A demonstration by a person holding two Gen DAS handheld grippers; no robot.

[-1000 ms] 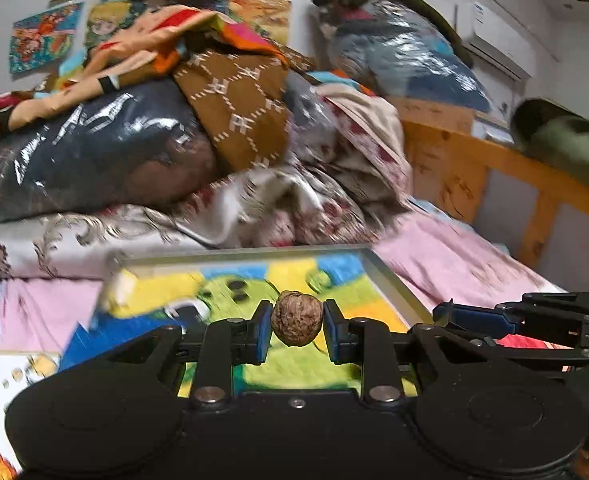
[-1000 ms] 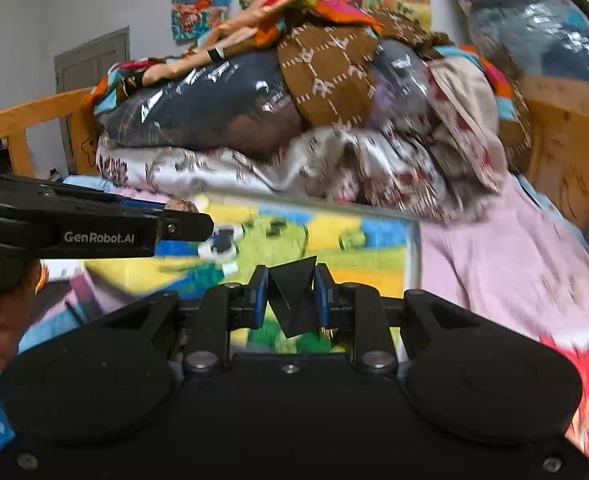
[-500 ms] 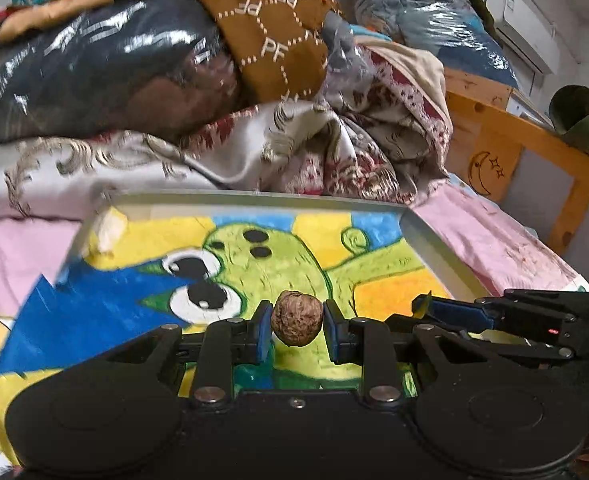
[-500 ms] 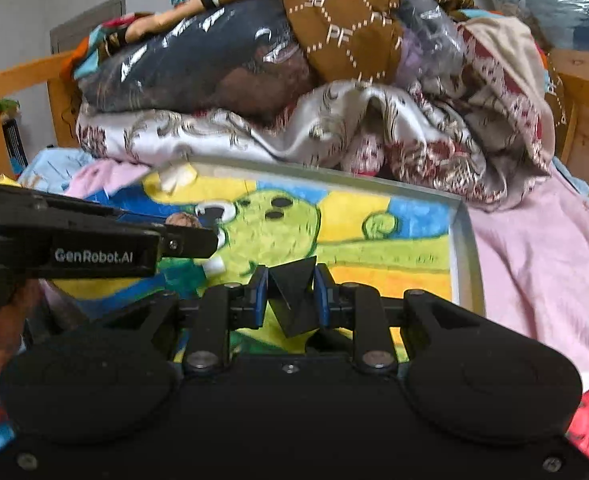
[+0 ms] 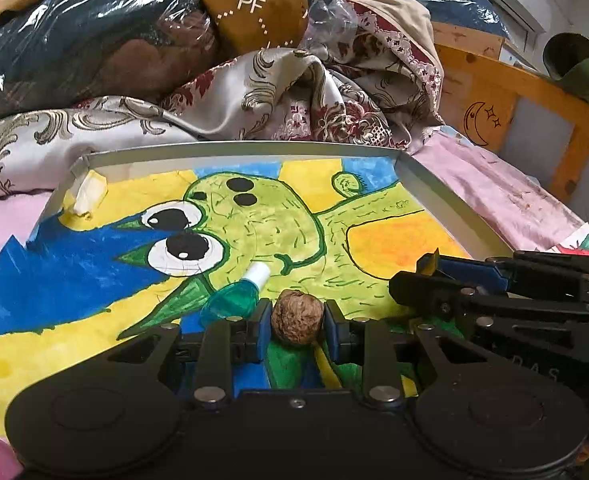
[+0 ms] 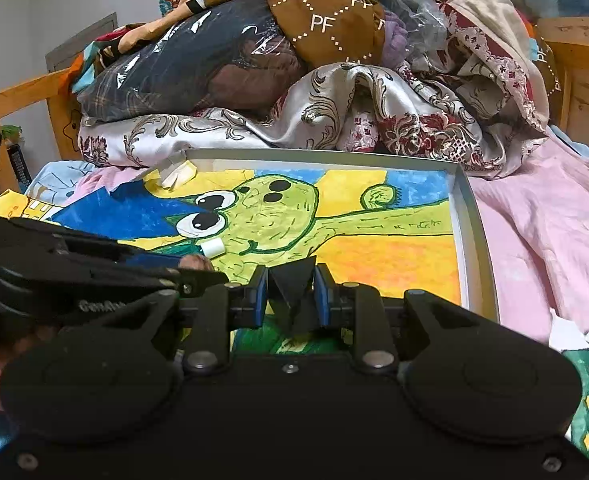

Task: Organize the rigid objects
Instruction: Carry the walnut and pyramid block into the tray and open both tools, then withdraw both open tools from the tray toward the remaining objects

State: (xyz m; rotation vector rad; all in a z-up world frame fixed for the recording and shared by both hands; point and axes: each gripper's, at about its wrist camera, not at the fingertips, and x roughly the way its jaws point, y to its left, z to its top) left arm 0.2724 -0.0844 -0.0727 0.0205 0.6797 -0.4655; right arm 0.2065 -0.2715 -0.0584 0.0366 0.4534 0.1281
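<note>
My left gripper is shut on a brown wrinkled walnut, held low over a shallow grey tray lined with a bright cartoon drawing. A teal plastic bottle with a white cap lies on the drawing just left of the walnut. My right gripper is shut on a small black angular piece over the same tray. The left gripper reaches in from the left of the right wrist view; the right gripper shows at the right of the left wrist view.
A heap of folded blankets and plastic-wrapped bedding rises right behind the tray. Pink bedsheet lies to the right, with a wooden bed rail beyond. Drawings lie on the bed beside the tray.
Both grippers have come down and tipped toward the tray, which now fills the views. The teal bottle has come into sight. Both grips are unchanged.
</note>
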